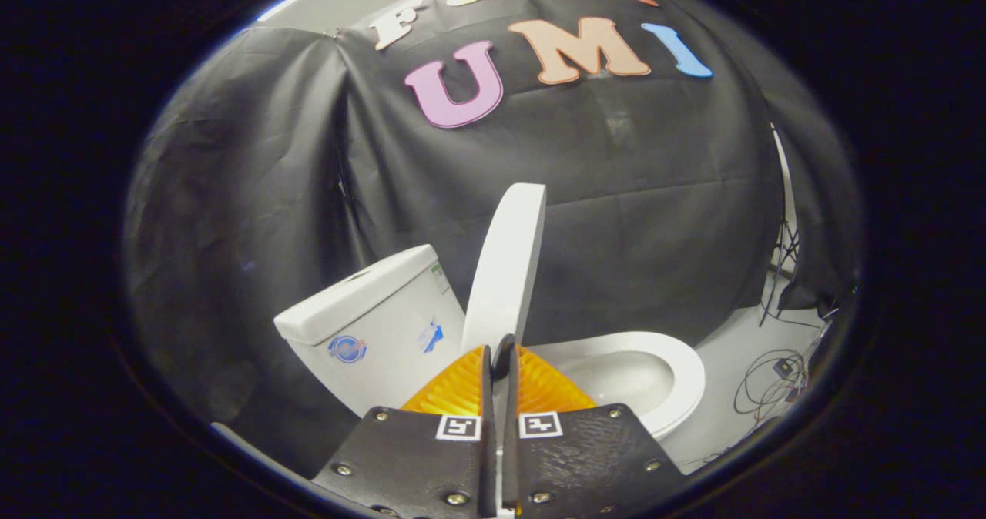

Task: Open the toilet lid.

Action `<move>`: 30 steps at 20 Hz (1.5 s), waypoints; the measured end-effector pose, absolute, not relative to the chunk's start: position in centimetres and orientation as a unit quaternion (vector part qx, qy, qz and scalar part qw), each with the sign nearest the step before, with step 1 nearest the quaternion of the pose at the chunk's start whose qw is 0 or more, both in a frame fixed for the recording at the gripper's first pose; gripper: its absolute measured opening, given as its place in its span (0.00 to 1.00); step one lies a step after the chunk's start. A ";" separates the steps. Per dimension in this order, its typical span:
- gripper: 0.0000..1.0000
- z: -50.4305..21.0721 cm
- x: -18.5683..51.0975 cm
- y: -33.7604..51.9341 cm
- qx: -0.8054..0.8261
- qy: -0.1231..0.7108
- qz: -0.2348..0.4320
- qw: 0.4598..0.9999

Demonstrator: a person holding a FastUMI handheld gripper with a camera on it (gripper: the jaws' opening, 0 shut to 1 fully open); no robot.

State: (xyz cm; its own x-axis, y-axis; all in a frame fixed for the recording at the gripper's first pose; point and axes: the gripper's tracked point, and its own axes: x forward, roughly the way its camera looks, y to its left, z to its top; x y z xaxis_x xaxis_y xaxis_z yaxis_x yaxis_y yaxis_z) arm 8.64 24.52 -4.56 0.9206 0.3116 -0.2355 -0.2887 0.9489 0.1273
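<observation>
Two fingers: the gripper [499, 357] has its two fingers pulled in close, with just a thin gap, and the bottom edge of the toilet lid [504, 272] sits in that gap. It looks like both fingers pinch the lid, but the spot where they touch is partly hidden.
Lid place: the lid stands up almost straight, edge-on, right ahead of the fingers. It rises between the tank [370, 319] on one side and the open seat [678, 373] and bowl [624, 376] on the other side.
How far: I think the job is nearly done. The lid is up off the seat, but it does not yet lean back on the tank.
Step now: tip the lid the last bit toward the tank.
Do it well: keep the pinch soft and steady, and move in a round path, the way the lid swings on its hinge. Go slow near the end so the lid lands gently on the tank.
Watch out: a lid that stands straight up can fall either way. If the fingers let go too soon, it may drop back down on the seat with a bang.
Let go: open the fingers only when the lid rests and stays by itself.
Nearby: wires [770, 384] lie on the floor [732, 342] past the bowl, well apart from the lid.
</observation>
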 end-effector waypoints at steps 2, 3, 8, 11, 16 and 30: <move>0.04 -4.3 8.5 25.3 0.036 0.122 0.157 0.979; 0.04 -4.2 8.4 25.6 0.033 0.120 0.159 0.979; 0.04 -3.9 8.5 27.3 0.039 0.107 0.166 0.980; 0.04 -3.5 8.5 28.1 0.031 0.099 0.169 0.980; 0.04 -3.3 8.3 29.8 0.024 0.088 0.173 0.981; 0.04 -3.1 7.8 34.9 0.013 0.066 0.195 0.978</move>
